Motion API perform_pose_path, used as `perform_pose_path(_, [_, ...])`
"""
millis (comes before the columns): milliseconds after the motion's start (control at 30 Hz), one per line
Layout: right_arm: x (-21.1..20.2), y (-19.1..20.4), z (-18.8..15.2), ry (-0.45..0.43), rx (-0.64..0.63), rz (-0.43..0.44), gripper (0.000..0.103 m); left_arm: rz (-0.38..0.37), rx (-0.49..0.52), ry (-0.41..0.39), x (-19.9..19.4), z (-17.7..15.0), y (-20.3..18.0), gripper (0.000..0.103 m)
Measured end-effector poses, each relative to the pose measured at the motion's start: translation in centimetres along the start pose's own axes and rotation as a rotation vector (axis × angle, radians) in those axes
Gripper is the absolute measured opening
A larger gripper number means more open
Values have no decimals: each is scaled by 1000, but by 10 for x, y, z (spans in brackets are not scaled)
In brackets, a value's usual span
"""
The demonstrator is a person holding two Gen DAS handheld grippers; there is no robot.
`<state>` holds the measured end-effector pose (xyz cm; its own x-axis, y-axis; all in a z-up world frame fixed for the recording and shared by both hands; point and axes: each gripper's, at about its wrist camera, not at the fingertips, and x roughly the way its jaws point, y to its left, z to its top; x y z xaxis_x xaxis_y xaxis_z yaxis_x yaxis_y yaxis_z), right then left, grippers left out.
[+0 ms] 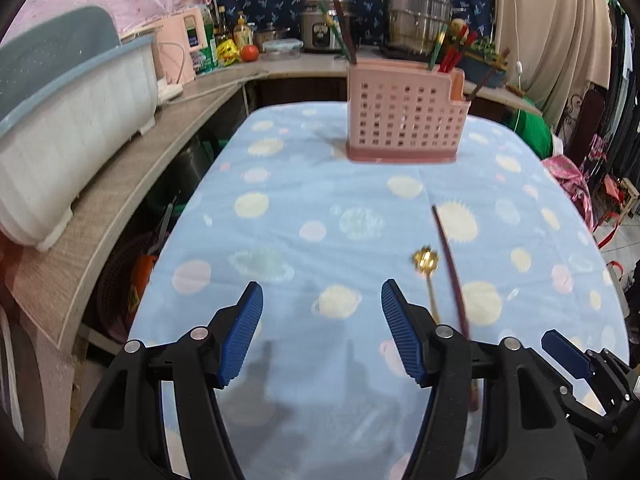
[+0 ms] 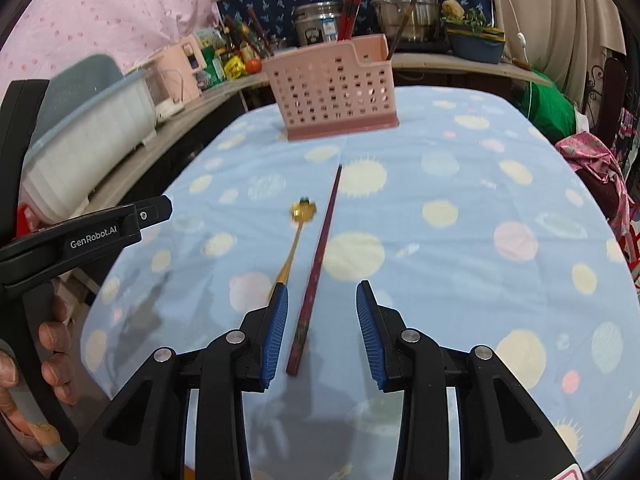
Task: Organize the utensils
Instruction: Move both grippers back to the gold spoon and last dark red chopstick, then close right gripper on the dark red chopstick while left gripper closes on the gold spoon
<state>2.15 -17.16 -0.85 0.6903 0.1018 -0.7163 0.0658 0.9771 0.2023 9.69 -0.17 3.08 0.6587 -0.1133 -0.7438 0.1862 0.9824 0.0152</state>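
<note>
A pink perforated utensil holder (image 1: 404, 120) (image 2: 336, 92) stands at the far end of the blue planet-print table (image 1: 304, 200), with chopsticks sticking out of it. A gold spoon (image 1: 427, 262) (image 2: 298, 232) and a dark red chopstick (image 1: 452, 272) (image 2: 320, 256) lie side by side on the cloth. My left gripper (image 1: 322, 284) is open above bare cloth, left of the spoon. My right gripper (image 2: 322, 286) is open, low over the chopstick's near end, which lies between the fingers untouched. The spoon handle runs under its left fingertip (image 2: 280, 308).
A white and blue dish rack (image 1: 72, 120) sits on the wooden counter (image 1: 120, 184) along the left. A rice cooker (image 1: 320, 32), steel pots (image 1: 416, 16) and bottles line the back counter. A person's hand (image 2: 52, 344) holds the left gripper (image 2: 156, 208).
</note>
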Motion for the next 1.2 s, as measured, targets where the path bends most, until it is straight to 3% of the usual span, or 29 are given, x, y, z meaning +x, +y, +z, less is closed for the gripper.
perform_pose_path(233, [13,9,-20,41,-11,1,35,1,7,67,13,-26,-4,59])
perform_pose_path(867, [28,18,-33,56,-25,-32,35,11,24,115,24,-37,-11,60])
perform_pose_path(1033, [28,17,-34,48,-32,-47,28,8,22,124,27,-39,-11,61])
perform_pose_path(1200, [28,12,-34,44,-26,-63,13,3,20,131,28,-40,-11,65])
